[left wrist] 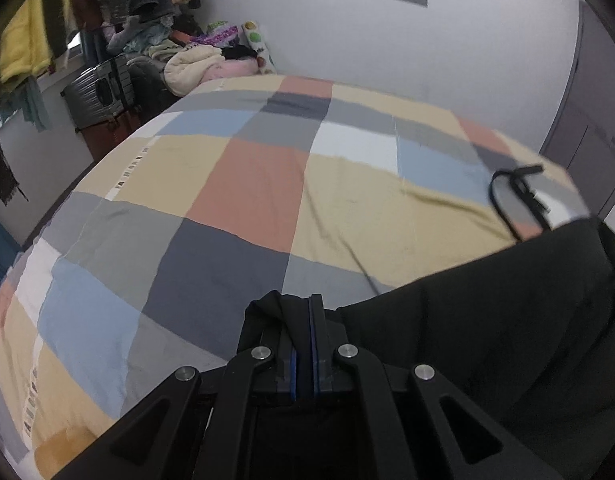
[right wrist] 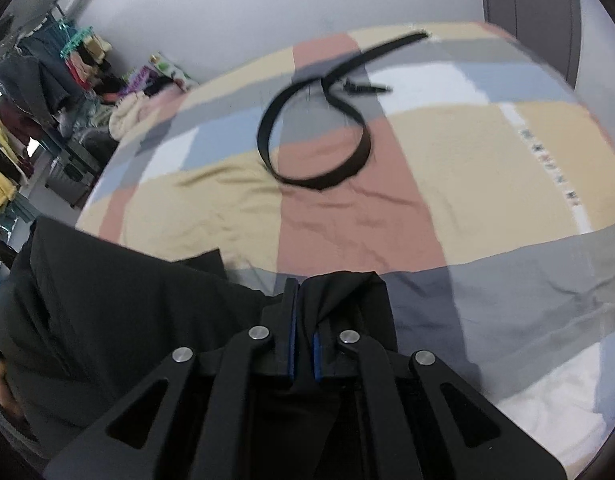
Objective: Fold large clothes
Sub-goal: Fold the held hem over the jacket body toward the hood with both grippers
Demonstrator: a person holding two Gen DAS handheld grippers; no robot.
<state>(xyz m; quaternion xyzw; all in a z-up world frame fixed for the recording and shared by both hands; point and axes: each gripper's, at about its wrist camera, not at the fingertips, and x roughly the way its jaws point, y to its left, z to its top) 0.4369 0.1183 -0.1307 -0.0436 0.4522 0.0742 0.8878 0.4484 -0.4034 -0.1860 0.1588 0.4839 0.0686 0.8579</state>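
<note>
A large black garment [left wrist: 487,312] hangs between my two grippers above a bed with a checked cover [left wrist: 247,184]. My left gripper [left wrist: 303,308] is shut on one corner of the cloth, which bunches over its left finger. In the right wrist view the same black garment [right wrist: 107,308] spreads to the left. My right gripper [right wrist: 303,292] is shut on another corner of it, folded over the right finger. Both point down at the bed [right wrist: 467,168].
A black belt [right wrist: 319,132] lies coiled on the cover, also seen as the belt [left wrist: 511,200] at the right. A pile of clothes [left wrist: 187,60], a grey suitcase [left wrist: 99,96] and a rack of hanging clothes [right wrist: 23,112] stand beyond the bed. A grey door [left wrist: 595,120] is at the right.
</note>
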